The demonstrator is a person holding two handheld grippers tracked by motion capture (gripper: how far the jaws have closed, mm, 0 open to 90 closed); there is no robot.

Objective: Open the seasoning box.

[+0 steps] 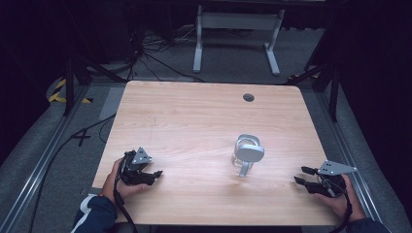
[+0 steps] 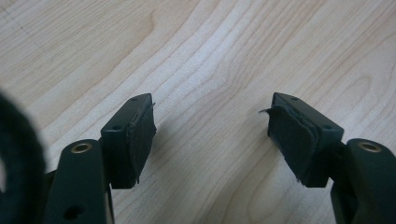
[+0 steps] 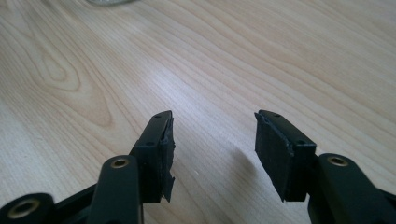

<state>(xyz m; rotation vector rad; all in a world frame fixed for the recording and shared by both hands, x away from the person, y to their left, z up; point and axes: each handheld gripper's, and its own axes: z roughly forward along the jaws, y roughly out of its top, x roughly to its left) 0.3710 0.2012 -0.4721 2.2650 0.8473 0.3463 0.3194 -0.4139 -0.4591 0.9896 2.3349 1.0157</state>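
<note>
Pale wood grain under everything, the table (image 1: 194,116) spreading away from the near edge. Resting low at the near left corner, the left gripper (image 1: 156,174), cradled in a hand with a dark sleeve behind it; jaws standing apart, nothing but bare tabletop showing between the worn black pads (image 2: 141,135) in the left gripper view. Sitting at the near right corner, the right gripper (image 1: 301,175), pointing inward across the table, jaws likewise spread with only wood between them in the right gripper view. Standing a little farther in, between the two grippers and nearer the right one, a clear glass jar with a grey lid (image 1: 248,154), touched by neither gripper and well apart from the left one. Lying farther still, near the far edge, a small round cable hole (image 1: 248,97). Beyond the table, grey floor with trailing cables and a white desk frame (image 1: 238,34).
</note>
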